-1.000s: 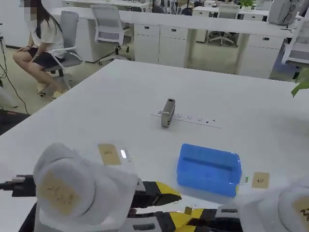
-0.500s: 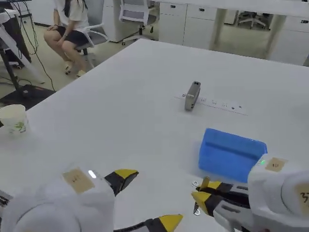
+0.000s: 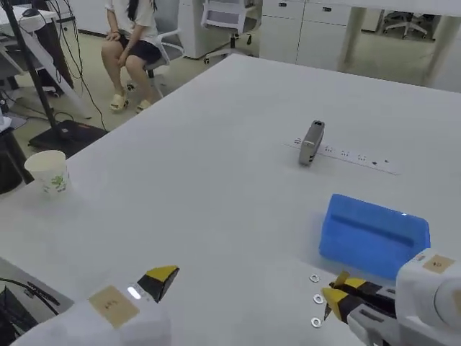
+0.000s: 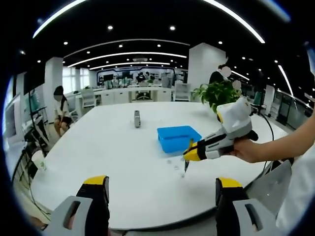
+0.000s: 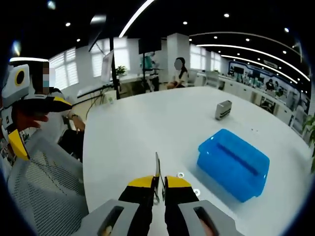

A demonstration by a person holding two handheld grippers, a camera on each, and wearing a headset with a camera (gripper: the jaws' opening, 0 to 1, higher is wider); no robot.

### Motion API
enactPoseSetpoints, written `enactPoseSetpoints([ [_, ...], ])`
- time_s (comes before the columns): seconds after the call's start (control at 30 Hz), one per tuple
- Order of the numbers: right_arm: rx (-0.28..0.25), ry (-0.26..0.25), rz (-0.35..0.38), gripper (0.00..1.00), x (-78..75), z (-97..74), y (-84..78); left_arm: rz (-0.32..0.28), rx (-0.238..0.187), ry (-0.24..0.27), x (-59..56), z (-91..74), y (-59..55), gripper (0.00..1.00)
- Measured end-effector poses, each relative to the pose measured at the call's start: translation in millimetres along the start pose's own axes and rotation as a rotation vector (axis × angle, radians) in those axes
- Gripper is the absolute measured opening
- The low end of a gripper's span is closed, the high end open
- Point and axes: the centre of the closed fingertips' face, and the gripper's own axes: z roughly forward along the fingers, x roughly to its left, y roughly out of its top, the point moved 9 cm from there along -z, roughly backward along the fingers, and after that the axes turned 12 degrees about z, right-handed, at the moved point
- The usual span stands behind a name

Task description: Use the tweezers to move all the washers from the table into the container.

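Since the frame half a second back: left gripper [image 4: 161,183] drawn off to the lower left corner of the head view, one yellow tip in frame where two stood. Partly down to the headset swinging, with a paper cup [image 3: 49,171] now in at the left edge. Right gripper [image 3: 338,294] still low at right, below and left of the container.

White table [image 3: 202,166] across most of the frame. Blue container [image 3: 374,232] at centre right, contents not discernible. Left gripper's jaws spread wide in its own view, gripping nothing. Right gripper clamped on the tweezers [image 5: 157,171], a thin blade rising between its closed yellow jaws. Three washers [image 3: 318,298] in a short column on the table at lower right, just left of the right gripper's tips, near the container but outside it.

Probably about to make a first pick. Best done by lowering the tweezer tips slowly onto the nearest washer, catching the ring across its rim rather than pressing on the flat face. Lift straight up, carry over the blue wall, release low. Hold the left gripper clear.
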Motion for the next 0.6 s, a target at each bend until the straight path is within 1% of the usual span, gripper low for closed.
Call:
enactPoseSetpoints([
  [0.1, 0.001, 0.005, 0.035, 0.04, -2.2, 3.5, -2.5, -0.012, 0.006, 0.007, 0.8, -1.5, -0.8, 0.91],
  [0.23, -0.012, -0.001, 0.034, 0.04, -4.1, 5.1, -3.0, -0.024, 0.013, 0.023, 1.7, -2.3, -2.2, 0.91],
  [0.3, -0.021, 0.006, 0.050, 0.04, -4.5, 6.1, -3.5, -0.021, 0.019, 0.024, 1.7, -2.2, -3.1, 0.90],
  [0.4, -0.024, -0.001, 0.044, 0.04, -5.6, 8.5, -6.7, -0.014, 0.028, 0.030, 1.4, -2.2, -3.8, 0.89],
  [0.43, -0.043, 0.001, 0.055, 0.04, -6.3, 8.5, -7.0, -0.015, 0.030, 0.030, 1.3, -2.2, -4.0, 0.89],
  [0.5, -0.050, 0.005, 0.070, 0.04, -6.5, 8.4, -7.9, -0.017, 0.031, 0.031, 0.5, -2.5, -4.2, 0.89],
  [0.6, -0.052, -0.003, 0.080, 0.04, -7.3, 5.9, -9.0, -0.021, 0.034, 0.027, -1.1, -1.9, -5.0, 0.88],
])
